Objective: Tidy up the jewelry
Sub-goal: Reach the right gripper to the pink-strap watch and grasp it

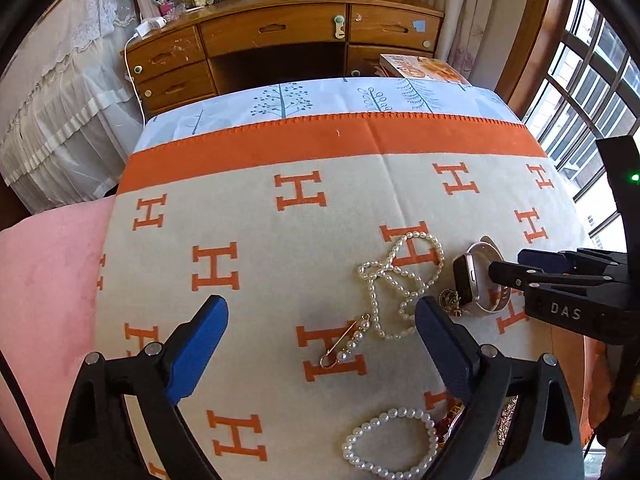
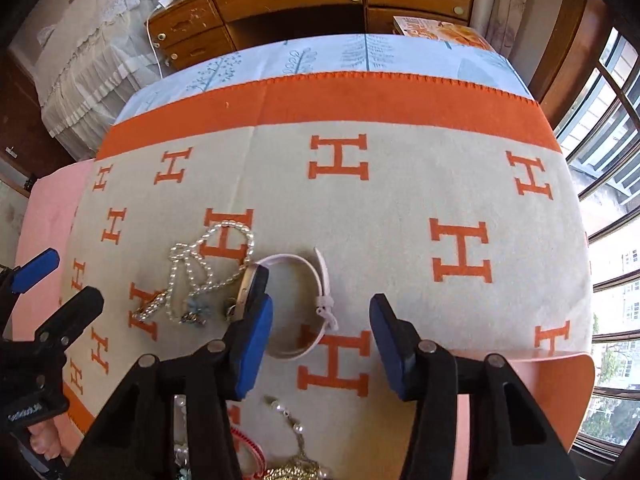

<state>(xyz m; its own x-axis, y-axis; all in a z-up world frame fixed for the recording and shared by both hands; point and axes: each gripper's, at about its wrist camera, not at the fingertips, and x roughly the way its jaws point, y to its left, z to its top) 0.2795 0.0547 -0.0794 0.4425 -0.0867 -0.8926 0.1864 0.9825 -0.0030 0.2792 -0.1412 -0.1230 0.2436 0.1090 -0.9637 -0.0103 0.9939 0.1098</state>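
A: Orange and cream blanket (image 1: 280, 240) carries all the jewelry. We see the watch (image 2: 298, 304) with its white strap standing as a loop on the blanket, and the pearl necklace (image 1: 400, 284) lies tangled just beside it on its left.

B: Yes. Our right hand-held gripper (image 2: 320, 340) is above the watch, pointing steeply down. Its jaws are about half open. The left pad is near the watch face, but we cannot tell if it touches. Nothing is held.

A: And the left hand-held gripper (image 1: 320, 340)?

B: It is wide open and empty. Between its fingers we see the pearl pin (image 1: 346, 346), and the necklace is near the right finger. A pearl bracelet (image 1: 390, 444) lies nearer to us, at the lower edge.

A: Which step do we judge is in hand?

B: We think the right one goes for the watch. To do it well, we should bring one pad inside the strap loop and one outside, or take the case by its two sides, then close slowly. The loop is soft and may fold.

A: What about the necklace?

B: It lies close to the watch case. We must lift straight up, so a pearl strand does not come with it.
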